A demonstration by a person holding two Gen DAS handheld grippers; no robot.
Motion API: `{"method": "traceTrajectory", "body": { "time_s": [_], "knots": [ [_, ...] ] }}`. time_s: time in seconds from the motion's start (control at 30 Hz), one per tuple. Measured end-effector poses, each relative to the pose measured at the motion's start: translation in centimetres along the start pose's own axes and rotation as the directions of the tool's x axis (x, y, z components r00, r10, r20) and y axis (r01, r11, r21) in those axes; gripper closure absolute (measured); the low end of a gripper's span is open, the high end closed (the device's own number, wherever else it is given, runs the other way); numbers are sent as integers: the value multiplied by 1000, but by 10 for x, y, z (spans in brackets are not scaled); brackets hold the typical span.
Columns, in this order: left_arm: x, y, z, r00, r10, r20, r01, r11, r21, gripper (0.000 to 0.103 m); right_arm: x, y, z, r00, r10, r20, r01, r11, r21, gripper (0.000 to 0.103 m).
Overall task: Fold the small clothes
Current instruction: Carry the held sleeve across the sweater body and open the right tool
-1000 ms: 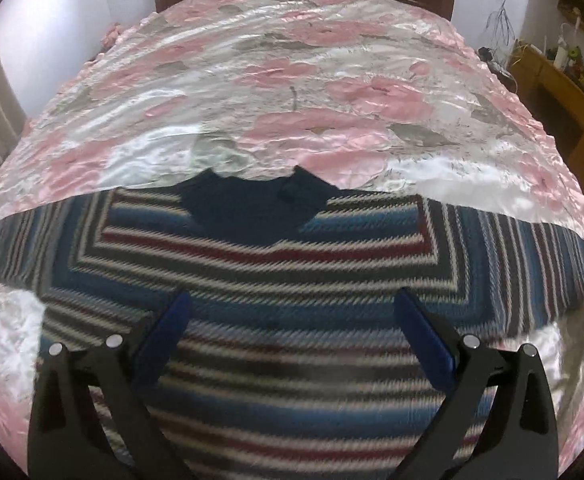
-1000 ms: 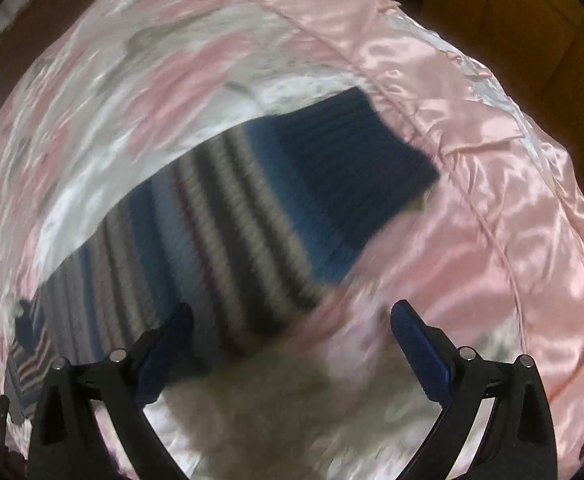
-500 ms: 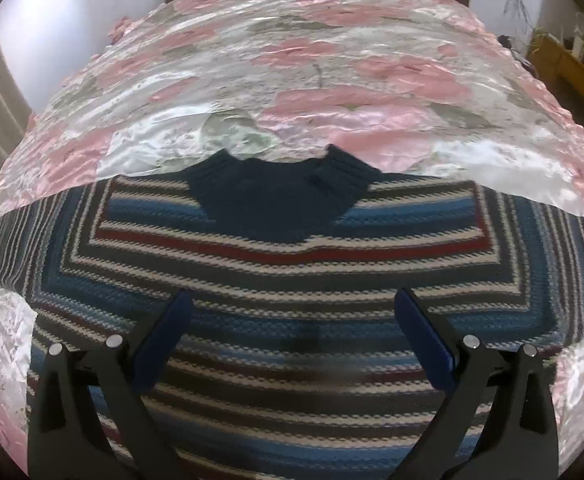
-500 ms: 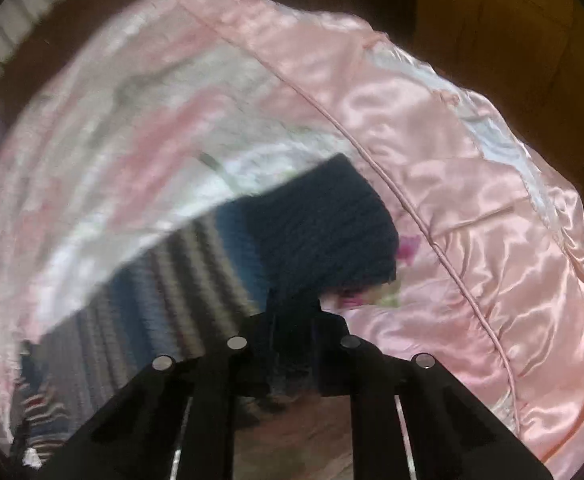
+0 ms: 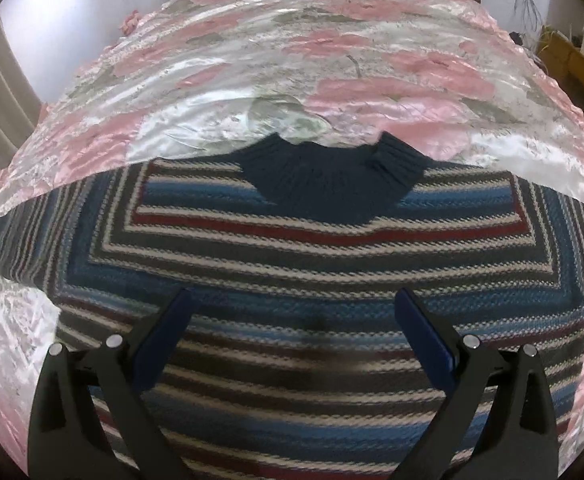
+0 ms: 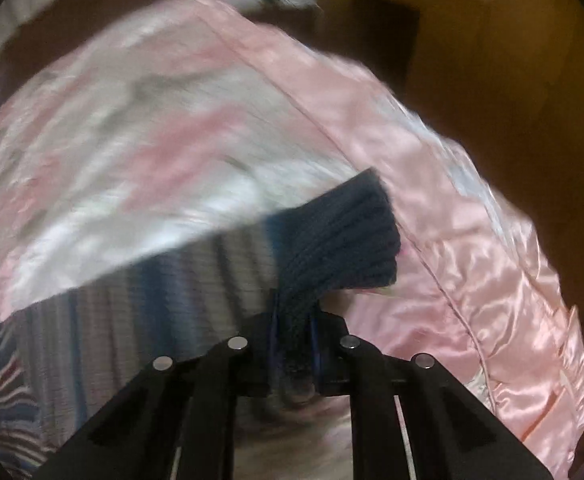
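Right wrist view: right gripper [image 6: 295,344], jaws clamped on striped sweater [image 5: 316,280] cuff [image 6: 344,240] near bedspread [image 6: 472,260] edge; left gripper [image 5: 292,340] jaws apart above sweater.

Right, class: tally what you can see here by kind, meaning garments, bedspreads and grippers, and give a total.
Garments: 1, the striped sweater
Bedspreads: 1, the floral bedspread
Grippers: 2, the left gripper, open, and the right gripper, shut on the sweater's navy cuff
Total: 4
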State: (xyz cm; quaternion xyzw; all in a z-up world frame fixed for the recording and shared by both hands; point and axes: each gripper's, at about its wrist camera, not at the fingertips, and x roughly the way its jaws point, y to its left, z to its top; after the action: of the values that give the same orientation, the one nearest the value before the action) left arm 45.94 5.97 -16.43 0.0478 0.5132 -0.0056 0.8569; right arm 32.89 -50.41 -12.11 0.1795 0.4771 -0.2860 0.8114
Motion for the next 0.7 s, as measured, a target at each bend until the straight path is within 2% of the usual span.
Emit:
{"method": "traceTrajectory", "body": {
  "time_s": [0.1,0.2,0.27,0.4,0.47,0.6,0.7],
  "knots": [
    [-3,16,0,1000,-9,-1,9,1000,-27,3,-38,62,-9,996,71,51,-64,989,-134,90],
    [-6,31,-2,1000,-5,-2,5,999,-42,3,-56,120,-22,987,147,57,-130,964,-233,90],
    [-8,42,-3,1000,-2,-3,2,999,-50,3,-65,172,-37,978,207,40,-184,933,-309,90],
    [-9,63,-6,1000,-3,-8,3,997,-78,3,-69,253,-72,950,312,-22,-295,869,-398,90],
    [-9,74,-7,1000,-1,-13,0,996,-92,3,-67,295,-93,929,364,-71,-359,833,-421,90],
    [-8,91,-11,1000,13,-13,-14,994,-104,3,-51,363,-137,900,405,-161,-431,778,-457,90],
    [-4,95,-14,1000,14,-22,-16,994,-105,3,-31,392,-163,894,387,-225,-447,751,-486,88]
  ]
}}
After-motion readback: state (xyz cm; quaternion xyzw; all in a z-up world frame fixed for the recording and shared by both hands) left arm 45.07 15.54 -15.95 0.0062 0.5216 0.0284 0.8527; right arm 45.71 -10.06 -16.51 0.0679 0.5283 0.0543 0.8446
